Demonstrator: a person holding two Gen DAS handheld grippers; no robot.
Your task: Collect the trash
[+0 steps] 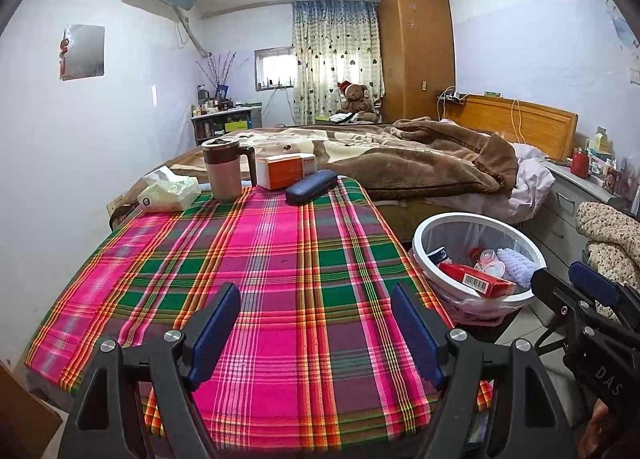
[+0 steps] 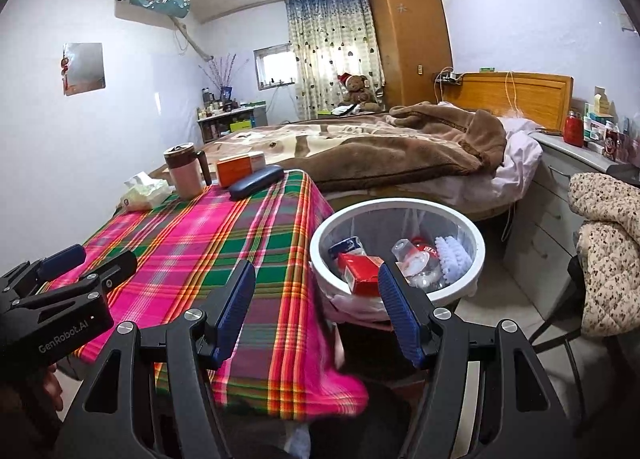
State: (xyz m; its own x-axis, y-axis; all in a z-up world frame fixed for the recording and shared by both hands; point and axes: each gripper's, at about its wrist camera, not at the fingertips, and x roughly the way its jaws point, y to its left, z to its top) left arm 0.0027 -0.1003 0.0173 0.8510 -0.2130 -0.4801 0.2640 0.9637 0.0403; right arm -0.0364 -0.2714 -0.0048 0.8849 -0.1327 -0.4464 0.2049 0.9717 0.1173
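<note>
Both grippers hover empty, fingers spread wide: the left gripper point(image 1: 316, 333) low over the plaid worktop point(image 1: 260, 279), the right gripper point(image 2: 316, 313) at its edge. The white wastebasket point(image 2: 400, 205), centre frame, already holds a red carton point(image 2: 358, 271), probably because collecting is nearly finished.

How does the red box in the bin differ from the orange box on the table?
The red box lies tilted among trash inside the bin; the orange box rests flat on the table beside the mug. The red box shows a barcode; the orange box has a white end. Both are small cardboard cartons.
</note>
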